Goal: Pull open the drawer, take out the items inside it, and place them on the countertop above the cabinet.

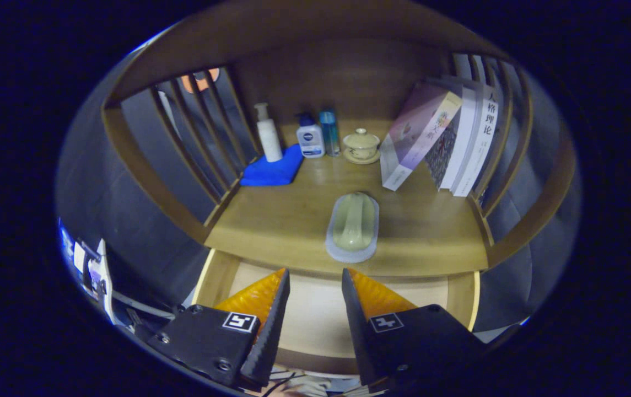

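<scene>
Gripper (315, 278) nearest, fingers parted by a moderate gap, nothing held between them. Fingertips poised over the pulled-open drawer (315, 314), its pale floor showing bare between and around the fingers; front part of the drawer hidden behind the finger bodies, so contents there cannot be told. A few thin cables and a scrap of something pale at 6 o'clock, too cut off to identify.

Just beyond the fingertips, at 12 o'clock from them, the front edge of the wooden countertop (271, 220). On it, near that edge, a pale green ceramic piece (352, 220) lying lengthwise on a light oval mat (333, 242); exact kind of object hard to make out.

Farther back, at 11 o'clock, a folded blue cloth (271, 171) with a white pump bottle (269, 135) standing on its rear corner. Beside it a squat white bottle with a blue cap (310, 140), then a slim blue bottle (329, 131) touching or nearly touching it. At 12 o'clock, a lidded teacup on a saucer (361, 144). At 1 o'clock, a row of books (447, 140) leaning left, the rearmost partly hidden by those in front.

Slatted wooden side rails (199, 132) on both flanks, solid back panel behind.
</scene>
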The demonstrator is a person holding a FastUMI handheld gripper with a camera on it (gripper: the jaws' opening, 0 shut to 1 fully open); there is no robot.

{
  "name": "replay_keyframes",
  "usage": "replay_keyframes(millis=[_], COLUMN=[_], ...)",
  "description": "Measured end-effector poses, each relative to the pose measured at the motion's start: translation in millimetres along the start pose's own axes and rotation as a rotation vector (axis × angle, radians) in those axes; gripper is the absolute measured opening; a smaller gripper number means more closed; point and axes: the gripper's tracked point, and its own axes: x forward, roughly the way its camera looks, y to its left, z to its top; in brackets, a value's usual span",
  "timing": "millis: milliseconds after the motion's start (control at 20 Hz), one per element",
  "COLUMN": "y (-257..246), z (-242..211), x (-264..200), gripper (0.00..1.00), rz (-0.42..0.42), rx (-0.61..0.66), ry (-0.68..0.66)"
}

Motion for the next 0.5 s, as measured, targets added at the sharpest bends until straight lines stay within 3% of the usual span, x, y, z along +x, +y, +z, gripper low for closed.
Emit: replay_keyframes(millis=[400, 500], y=[26, 26], z=[-36, -49], x=[-78, -91], gripper=[0.66, 0.78], rz=[0.102, 0.098], rx=[-0.071, -0.103], ry=[-0.204, -0.276])
